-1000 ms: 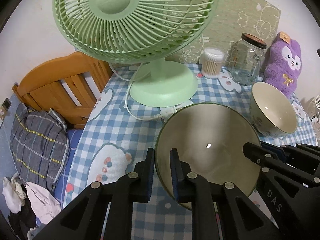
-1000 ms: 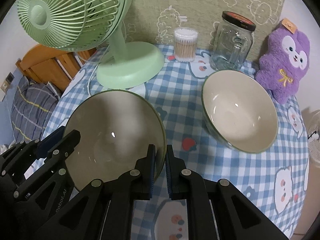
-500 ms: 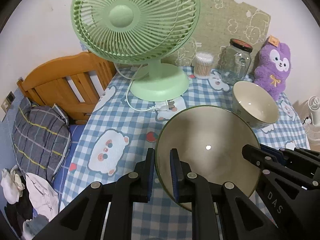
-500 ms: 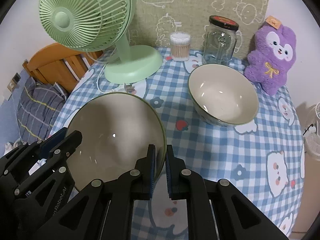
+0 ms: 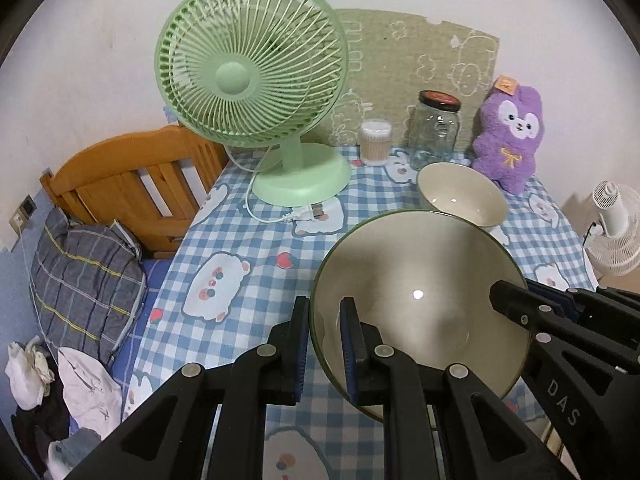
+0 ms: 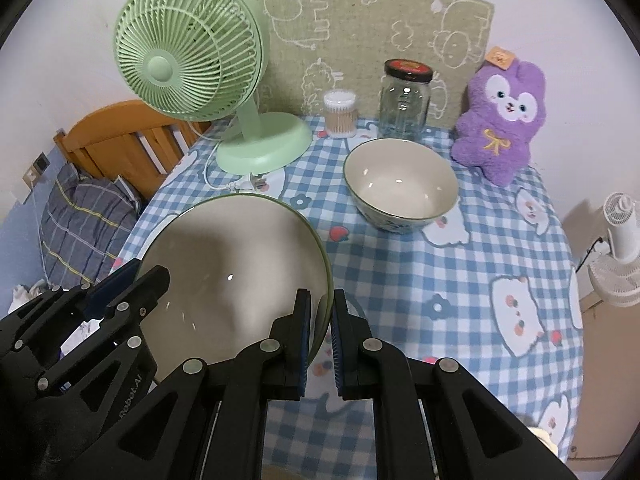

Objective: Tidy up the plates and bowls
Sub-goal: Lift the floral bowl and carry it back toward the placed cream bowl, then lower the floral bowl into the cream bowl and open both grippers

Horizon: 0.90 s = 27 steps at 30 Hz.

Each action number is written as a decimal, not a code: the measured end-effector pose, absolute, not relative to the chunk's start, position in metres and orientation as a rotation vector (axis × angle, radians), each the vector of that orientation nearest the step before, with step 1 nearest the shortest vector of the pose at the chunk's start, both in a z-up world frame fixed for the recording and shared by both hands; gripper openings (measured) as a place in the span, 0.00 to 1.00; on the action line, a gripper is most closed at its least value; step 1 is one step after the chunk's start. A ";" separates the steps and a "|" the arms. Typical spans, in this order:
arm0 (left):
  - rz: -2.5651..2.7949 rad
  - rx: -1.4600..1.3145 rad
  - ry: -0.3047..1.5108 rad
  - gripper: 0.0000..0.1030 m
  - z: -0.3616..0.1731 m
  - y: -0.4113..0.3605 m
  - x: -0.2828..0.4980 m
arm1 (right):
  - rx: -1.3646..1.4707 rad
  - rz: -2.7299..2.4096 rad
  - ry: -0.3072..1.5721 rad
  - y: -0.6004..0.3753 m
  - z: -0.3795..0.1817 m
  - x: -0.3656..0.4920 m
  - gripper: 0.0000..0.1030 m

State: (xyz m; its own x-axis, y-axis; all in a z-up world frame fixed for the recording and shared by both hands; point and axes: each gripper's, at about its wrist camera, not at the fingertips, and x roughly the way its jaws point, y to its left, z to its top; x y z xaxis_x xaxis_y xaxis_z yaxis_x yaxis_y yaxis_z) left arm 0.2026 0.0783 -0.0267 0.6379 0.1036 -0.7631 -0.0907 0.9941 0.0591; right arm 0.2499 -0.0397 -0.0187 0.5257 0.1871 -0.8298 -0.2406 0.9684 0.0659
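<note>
Both grippers have drawn back and up from the far edge of the table (image 6: pixel 500 248), carrying the large bowl (image 5: pixel 416 300) with them, so the green fan (image 5: pixel 248 80) and glass jar (image 6: pixel 406 100) now sit farther off. Left gripper (image 5: pixel 324 344) pinches the bowl's left rim, jaws narrow, one finger inside and one outside; right gripper (image 6: pixel 320 336) clamps the right rim the same way. Each points steeply downward. Held above the checked cloth, the bowl hangs near and left of the smaller bowl (image 6: pixel 400 184), which rests beside a purple plush toy (image 6: pixel 500 120).
</note>
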 end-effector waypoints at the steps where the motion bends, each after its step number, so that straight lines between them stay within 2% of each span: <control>1: 0.108 0.020 0.868 0.12 -0.025 0.076 0.199 | -0.059 0.254 0.980 -0.042 -0.017 0.246 0.12; 16: 0.068 0.031 0.831 0.12 -0.007 0.055 0.142 | -0.044 0.240 0.938 -0.066 0.002 0.181 0.12; 27: 0.045 0.037 0.834 0.12 -0.012 0.048 0.107 | -0.042 0.236 0.928 -0.079 0.001 0.139 0.12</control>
State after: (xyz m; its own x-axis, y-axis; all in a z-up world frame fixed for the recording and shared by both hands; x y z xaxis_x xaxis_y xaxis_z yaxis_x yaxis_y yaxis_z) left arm 0.1075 0.0476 -0.0116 0.6710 0.0549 -0.7394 -0.0258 0.9984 0.0507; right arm 0.1387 -0.0786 0.0009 0.5755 0.1839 -0.7968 -0.2198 0.9733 0.0658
